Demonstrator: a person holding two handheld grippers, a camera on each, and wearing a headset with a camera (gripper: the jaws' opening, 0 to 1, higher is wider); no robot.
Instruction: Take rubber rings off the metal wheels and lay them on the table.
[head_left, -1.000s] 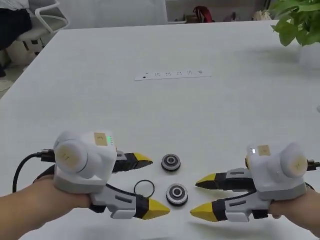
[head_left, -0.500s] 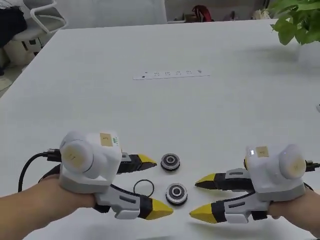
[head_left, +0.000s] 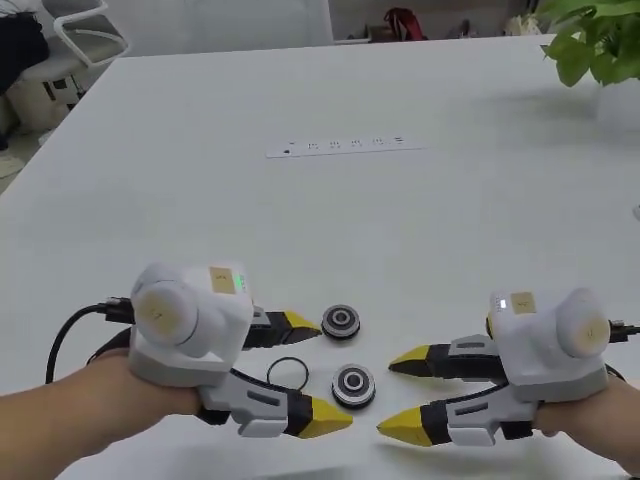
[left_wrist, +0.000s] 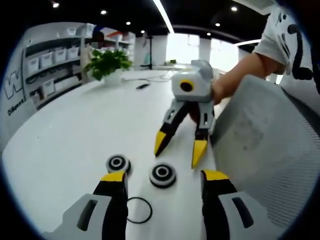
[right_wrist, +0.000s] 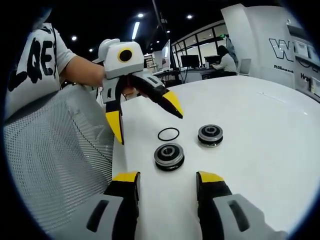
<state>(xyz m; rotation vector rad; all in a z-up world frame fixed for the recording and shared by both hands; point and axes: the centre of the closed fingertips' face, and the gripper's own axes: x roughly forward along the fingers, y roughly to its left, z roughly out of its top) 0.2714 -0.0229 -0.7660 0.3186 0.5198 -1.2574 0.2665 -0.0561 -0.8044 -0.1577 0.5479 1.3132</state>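
Left tongs edged forward, straddling loose ring.

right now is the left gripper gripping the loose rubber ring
No, the rubber ring lies flat on the table between the left gripper's wide-open fingers, not pinched.

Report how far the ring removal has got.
Done: one rubber ring lies loose on the table. In hand: nothing; the left tool and right tool are open, either side of the nearer wheel. Left: that and the farther wheel; which carries a ring is too small to tell.
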